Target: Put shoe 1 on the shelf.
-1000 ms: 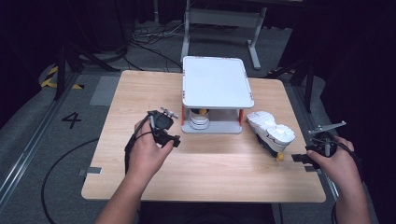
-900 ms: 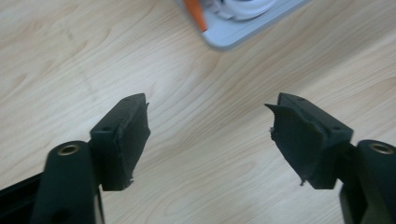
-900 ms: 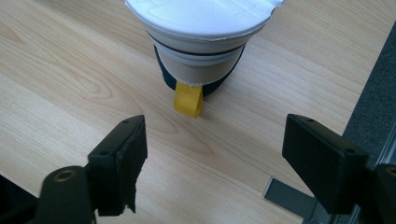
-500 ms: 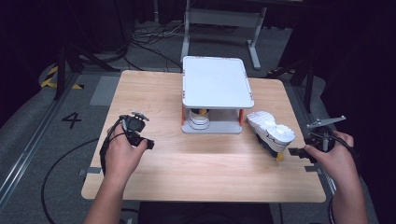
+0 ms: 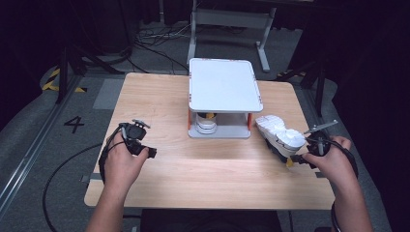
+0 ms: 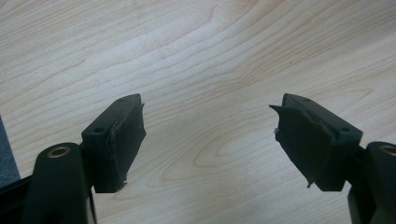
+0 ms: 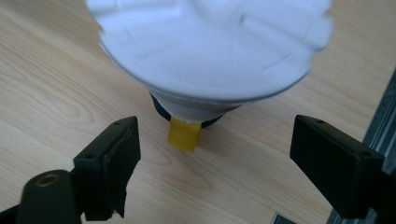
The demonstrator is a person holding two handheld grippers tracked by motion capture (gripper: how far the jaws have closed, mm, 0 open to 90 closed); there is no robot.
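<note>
- On a wooden table (image 5: 203, 169), a white two-tier rack (image 5: 224, 84) stands at the 12 o'clock side, a small white object (image 5: 206, 123) under its top shelf.
- At 3 o'clock, a white shoe (image 5: 280, 136) lies sole-up beside the rack.
- Right gripper (image 7: 215, 163) points at the shoe's heel, jaws spread wide, a yellow tab (image 7: 183, 134) between them, untouched.
- Left gripper (image 6: 208, 135) hovers at 9 o'clock over bare wood, jaws wide apart, holding nothing.
</note>
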